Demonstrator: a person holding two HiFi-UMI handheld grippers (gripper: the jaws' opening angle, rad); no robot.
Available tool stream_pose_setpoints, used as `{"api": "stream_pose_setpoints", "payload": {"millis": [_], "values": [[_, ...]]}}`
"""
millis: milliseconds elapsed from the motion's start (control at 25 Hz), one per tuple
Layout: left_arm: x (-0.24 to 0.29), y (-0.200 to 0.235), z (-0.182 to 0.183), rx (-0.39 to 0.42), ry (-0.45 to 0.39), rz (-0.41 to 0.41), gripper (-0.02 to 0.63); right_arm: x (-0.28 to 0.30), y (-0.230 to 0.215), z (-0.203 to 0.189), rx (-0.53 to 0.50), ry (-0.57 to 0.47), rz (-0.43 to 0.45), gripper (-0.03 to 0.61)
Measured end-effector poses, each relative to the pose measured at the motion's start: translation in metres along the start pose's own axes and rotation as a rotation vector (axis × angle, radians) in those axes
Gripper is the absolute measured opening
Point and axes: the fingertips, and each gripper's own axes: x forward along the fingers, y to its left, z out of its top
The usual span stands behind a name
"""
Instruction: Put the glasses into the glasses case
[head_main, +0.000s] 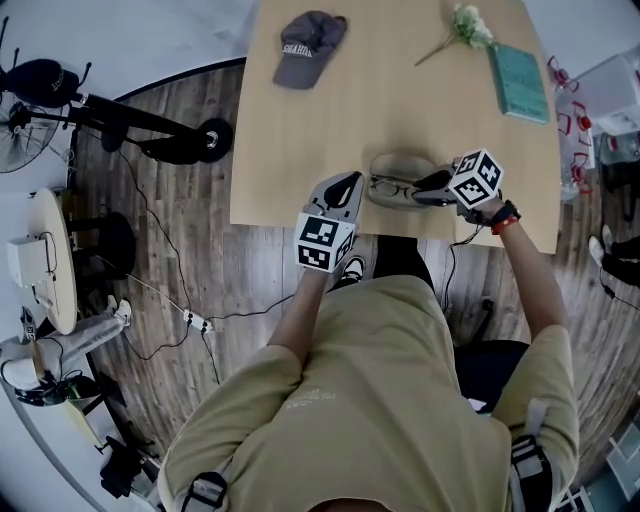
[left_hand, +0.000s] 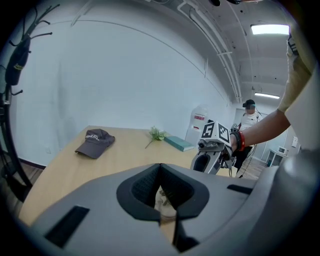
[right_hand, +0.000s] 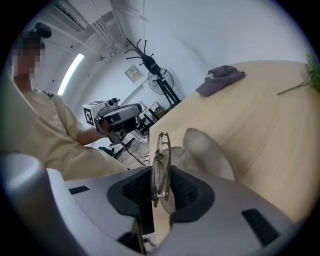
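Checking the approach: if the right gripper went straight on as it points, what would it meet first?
The right gripper would likely meet the open glasses case first, just beyond the glasses it grips; depth is unclear.

Grey cap (head_main: 309, 47), flower sprig (head_main: 462, 28) and teal book (head_main: 520, 83) lie on the table (head_main: 400, 120).

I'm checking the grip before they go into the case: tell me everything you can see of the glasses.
The glasses have a thin, dark, metal-looking frame with clear lenses, and they appear to be folded. They stand on edge, clamped between the jaws of the right gripper, with part of the frame sticking out beyond the tips. They hang at the open beige glasses case, which lies near the table's front edge. Whether they touch the case I cannot tell.
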Motion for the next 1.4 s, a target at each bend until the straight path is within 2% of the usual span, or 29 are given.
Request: {"api": "stream_pose_setpoints", "payload": {"millis": [200, 520, 600, 720, 840, 960, 1040, 1080, 1280, 1400], "values": [[0.003, 0.002, -0.006, -0.004, 0.021, -0.004, 0.021, 0.013, -0.002, -0.01, -0.063, 0.047, 0.105, 0.123], [0.01, 0.007, -0.012, -0.006, 0.041, -0.006, 0.021, 0.027, -0.026, -0.027, -0.051, 0.135, 0.092, 0.123], [0.011, 0.008, -0.013, -0.007, 0.043, -0.006, 0.021, 0.029, -0.029, -0.032, -0.074, 0.173, 0.073, 0.124], [0.009, 0.008, -0.016, -0.01, 0.05, -0.007, 0.021, 0.031, -0.036, -0.033, -0.151, 0.215, -0.007, 0.133], [0.007, 0.011, -0.02, -0.017, 0.056, -0.013, 0.021, 0.034, -0.045, -0.032, -0.223, 0.27, -0.095, 0.178], [0.005, 0.014, -0.021, -0.018, 0.058, -0.016, 0.021, 0.037, -0.044, -0.032, -0.272, 0.307, -0.127, 0.217], [0.005, 0.013, -0.02, -0.017, 0.058, -0.016, 0.021, 0.036, -0.044, -0.03, -0.288, 0.301, -0.153, 0.276], [0.004, 0.013, -0.019, -0.016, 0.056, -0.016, 0.021, 0.034, -0.044, -0.027, -0.294, 0.29, -0.172, 0.284], [-0.001, 0.01, -0.016, -0.005, 0.04, -0.028, 0.021, 0.019, -0.038, -0.01, -0.275, 0.175, -0.277, 0.279], [-0.004, 0.005, -0.011, 0.003, 0.027, -0.04, 0.021, 0.006, -0.027, 0.005, -0.195, 0.052, -0.336, 0.278]]}}
